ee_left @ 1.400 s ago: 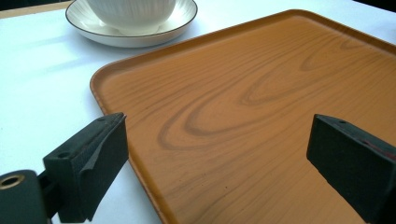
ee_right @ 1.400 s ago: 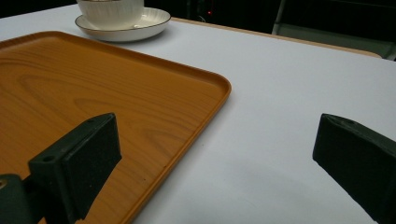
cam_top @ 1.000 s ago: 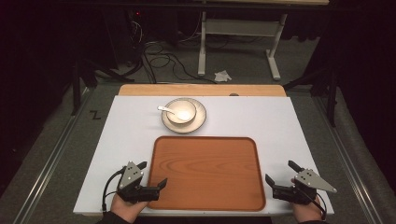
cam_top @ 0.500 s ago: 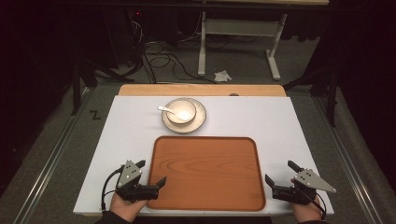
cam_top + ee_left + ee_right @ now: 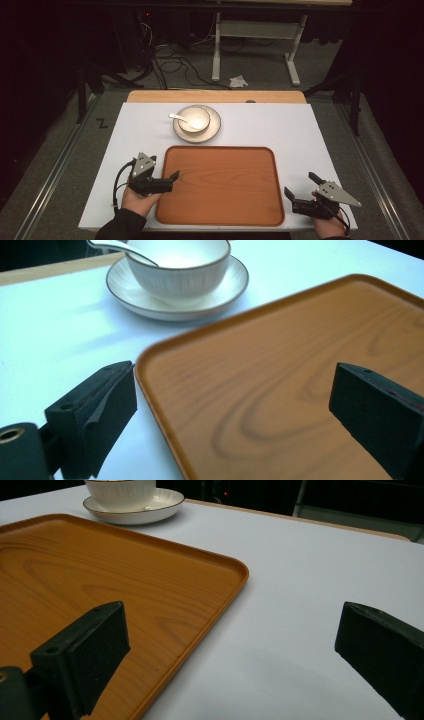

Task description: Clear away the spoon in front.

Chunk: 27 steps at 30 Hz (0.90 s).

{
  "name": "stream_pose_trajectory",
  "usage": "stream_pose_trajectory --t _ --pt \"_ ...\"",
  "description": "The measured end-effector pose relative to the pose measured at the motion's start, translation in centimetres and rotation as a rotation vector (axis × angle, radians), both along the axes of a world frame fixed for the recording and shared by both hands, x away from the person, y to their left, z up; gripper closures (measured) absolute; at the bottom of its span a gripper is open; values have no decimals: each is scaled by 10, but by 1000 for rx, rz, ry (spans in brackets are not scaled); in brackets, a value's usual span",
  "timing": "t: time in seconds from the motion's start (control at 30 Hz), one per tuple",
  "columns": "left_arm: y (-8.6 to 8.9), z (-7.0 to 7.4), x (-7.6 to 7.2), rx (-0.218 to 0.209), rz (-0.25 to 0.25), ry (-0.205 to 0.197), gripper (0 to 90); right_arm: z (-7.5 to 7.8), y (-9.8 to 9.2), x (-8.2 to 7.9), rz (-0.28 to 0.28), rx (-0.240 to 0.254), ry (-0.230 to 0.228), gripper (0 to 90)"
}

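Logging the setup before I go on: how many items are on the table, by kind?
Tray: 1
Saucer: 1
Bowl: 1
Spoon: 1
Total: 4, apart from the two open grippers, left and right.

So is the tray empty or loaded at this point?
Empty. The tray shows bare wood grain across its whole surface; the bowl, with its spoon, sits on a saucer on the table beyond the tray's far edge.
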<state>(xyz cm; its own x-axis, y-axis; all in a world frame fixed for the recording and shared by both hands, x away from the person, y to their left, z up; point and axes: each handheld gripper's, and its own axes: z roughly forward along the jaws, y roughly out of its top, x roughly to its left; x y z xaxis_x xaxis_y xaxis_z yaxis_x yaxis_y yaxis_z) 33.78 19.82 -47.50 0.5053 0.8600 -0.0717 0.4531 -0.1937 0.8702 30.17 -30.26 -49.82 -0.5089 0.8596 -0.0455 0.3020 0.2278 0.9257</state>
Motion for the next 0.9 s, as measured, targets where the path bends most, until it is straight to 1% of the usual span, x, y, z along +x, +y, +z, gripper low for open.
stream_pose_trajectory --t 0.03,0.07,0.1,0.13,0.17,0.2,0.23,0.27,0.3,0.33,0.37,0.4,0.43,0.47,0.5,0.53,0.57,0.6,0.63,0.67,0.7,0.73,0.77,0.8,0.83,0.87,0.9 --pt "-1 1 5 1 5 1 54 0 0 0 0 1 0 16" --pt "-1 1 5 1 5 1 54 0 0 0 0 2 0 16" --pt "-1 3 16 -5 11 11 56 0 0 0 0 1 -1 16" --pt "-1 3 16 -5 11 11 62 0 0 0 -1 3 1 16" --pt "-1 6 26 -8 17 11 71 0 0 0 1 1 -2 16" --pt "-1 6 26 -8 17 11 79 0 0 0 1 1 -2 16" --pt "-1 8 36 -25 30 12 90 0 0 0 1 1 -2 16" --pt "-1 8 36 -25 30 12 103 0 0 0 1 1 -2 16" --pt "-1 10 42 -33 40 17 103 0 -1 1 2 3 -1 16" --pt "0 12 47 -34 48 19 117 0 -1 1 2 3 -1 16" --pt "0 15 57 -34 68 7 179 0 -1 0 1 5 -1 16" --pt "0 15 57 -34 68 7 197 0 -1 0 1 5 -1 16" --pt "1 18 69 -35 85 17 208 0 0 0 2 6 -1 16" --pt "1 18 69 -35 85 17 228 0 0 0 2 6 -1 16" --pt "1 22 81 -41 97 19 272 0 0 0 2 3 -2 16" --pt "2 24 87 -39 106 19 311 0 0 0 2 3 -1 16" --pt "2 24 87 -39 106 19 343 -1 0 0 2 3 -1 16" --pt "2 26 93 -50 115 22 395 -1 0 1 1 4 -1 16" --pt "3 30 105 -76 122 39 445 -1 -1 1 1 4 -1 16" --pt "3 30 105 -76 122 39 493 -1 -1 0 1 5 -1 16" --pt "3 32 110 -86 119 34 493 -1 -1 0 1 5 -1 16" --pt "2 34 117 -98 119 26 571 -1 -1 0 0 5 -3 16" --pt "1 35 121 -102 124 23 728 -1 0 1 -12 8 4 16" --pt "-2 38 132 -84 134 29 796 -1 0 1 -11 7 2 16" --pt "-3 39 138 -65 147 34 862 -1 0 1 -12 9 2 16" --pt "-5 40 144 -57 163 41 900 -1 0 1 -13 14 3 16" --pt "-5 40 144 -57 163 41 900 -1 0 1 -13 20 4 16"
